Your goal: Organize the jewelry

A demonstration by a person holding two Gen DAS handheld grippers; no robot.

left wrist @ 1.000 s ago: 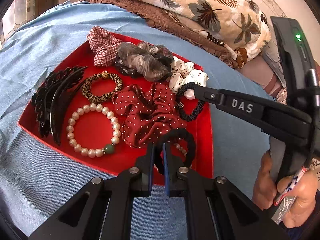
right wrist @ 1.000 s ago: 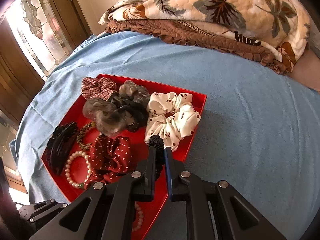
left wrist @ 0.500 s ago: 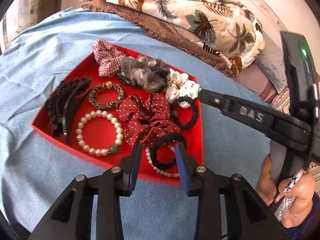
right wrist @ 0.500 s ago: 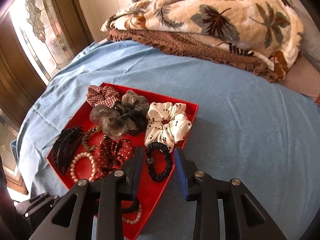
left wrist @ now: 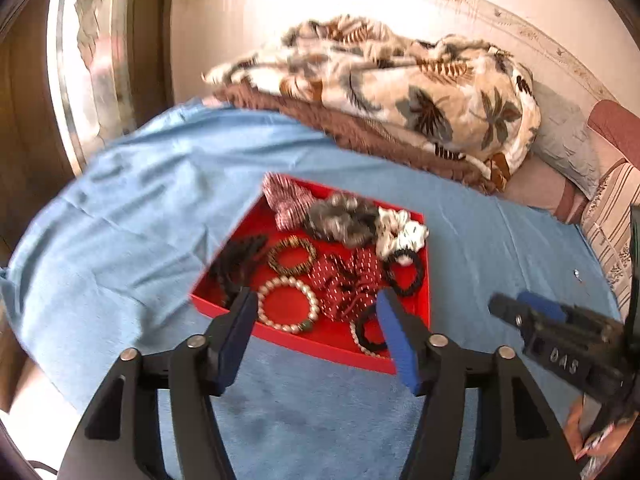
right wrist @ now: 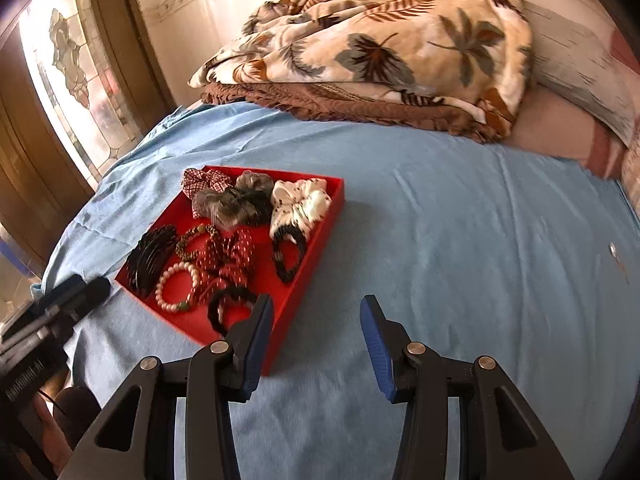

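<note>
Red tray (right wrist: 320, 216) holding scrunchies and bracelets; my left gripper (left wrist: 316, 312) and right gripper (right wrist: 316, 320) both spread, empty.

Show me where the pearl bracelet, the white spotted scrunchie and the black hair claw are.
pearl bracelet (left wrist: 288, 305): left wrist view, on its lower beads.
white spotted scrunchie (right wrist: 300, 202): right wrist view, on its middle folds.
black hair claw (right wrist: 150, 256): right wrist view, on its curved back.

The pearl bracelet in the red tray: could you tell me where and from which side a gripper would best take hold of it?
Probably from above, on the near arc of the pearl bracelet. It lies flat on the red tray floor as an open ring, so one finger can drop inside the loop and one outside, pinching across the bead strand. Its far right side lies against the red dotted scrunchie, so that part is more crowded.
</note>
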